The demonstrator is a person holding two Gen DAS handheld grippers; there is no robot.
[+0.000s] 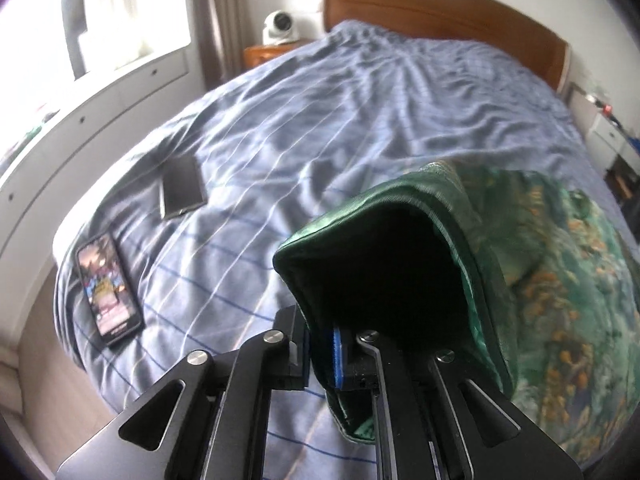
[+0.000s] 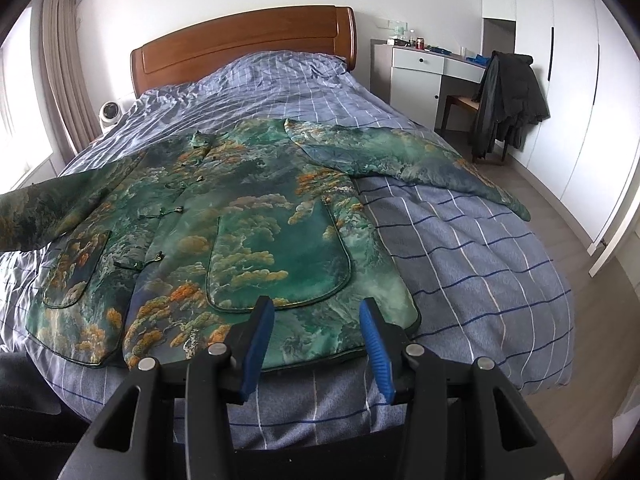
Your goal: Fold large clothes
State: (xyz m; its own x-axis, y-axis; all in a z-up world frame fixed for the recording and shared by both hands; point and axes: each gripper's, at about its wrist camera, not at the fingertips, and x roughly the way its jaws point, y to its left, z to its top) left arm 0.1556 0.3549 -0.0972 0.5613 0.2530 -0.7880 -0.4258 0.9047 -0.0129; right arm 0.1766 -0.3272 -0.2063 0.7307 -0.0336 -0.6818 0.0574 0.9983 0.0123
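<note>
**Two grippers, one sleeve lifted for the first fold**

One sleeve cuff of the green patterned jacket is clamped in the left gripper, whose jaws are clenched on the fabric edge at the lower centre of the left wrist view; the dark hollow of the cuff gapes just above them. The jacket itself is spread front-up across the middle of the bed, its hem towards the bottom of the right wrist frame and its collar towards the headboard. The other sleeve is laid out flat towards the right of that frame. The right gripper is held over the hem with its jaws parted and nothing between them.

The step in hand is judged to be the folding-in of the raised sleeve across the jacket's front. For the next move, the cuff should be carried over the chest panel and set down flat before it is released, with the cloth kept taut so that no crease is trapped. Two phones are seen on the bedcover at the left of the left wrist view, clear of the fold.
</note>
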